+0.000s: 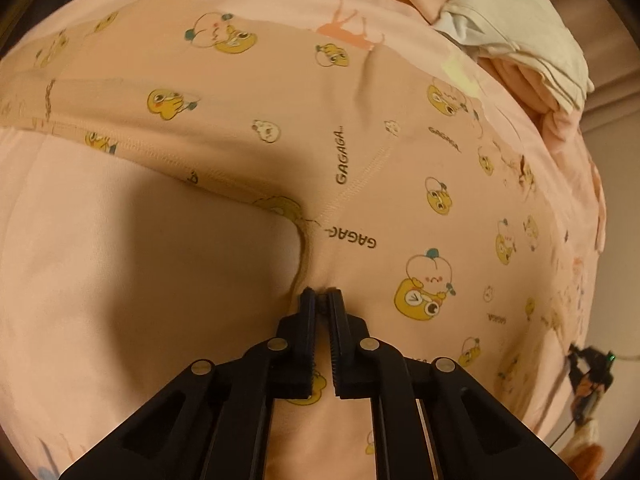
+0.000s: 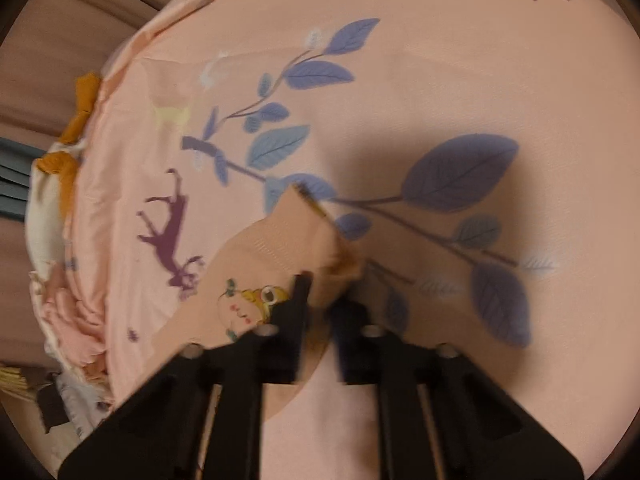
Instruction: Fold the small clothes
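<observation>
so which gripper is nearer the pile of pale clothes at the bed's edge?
Left, as far as I can tell. The pale clothes pile lies up-right of the left gripper, across the printed garment; the right gripper's view doesn't clearly show it.

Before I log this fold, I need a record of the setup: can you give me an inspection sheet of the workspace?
Surface: pink bedsheet printed with blue leaves and a purple deer.
Job's things: peach cartoon-print garment spread flat, "GAGAGA" lettering.
Clutter: pale folded clothes at the far edge; orange-and-white cloth off the sheet's side.
Grippers: left gripper jaws shut, pinching the garment at its crotch seam; right gripper jaws shut on a garment corner, blurred.
Cables: thin wire near a dark device.
Surroundings: dim, brownish background.
</observation>
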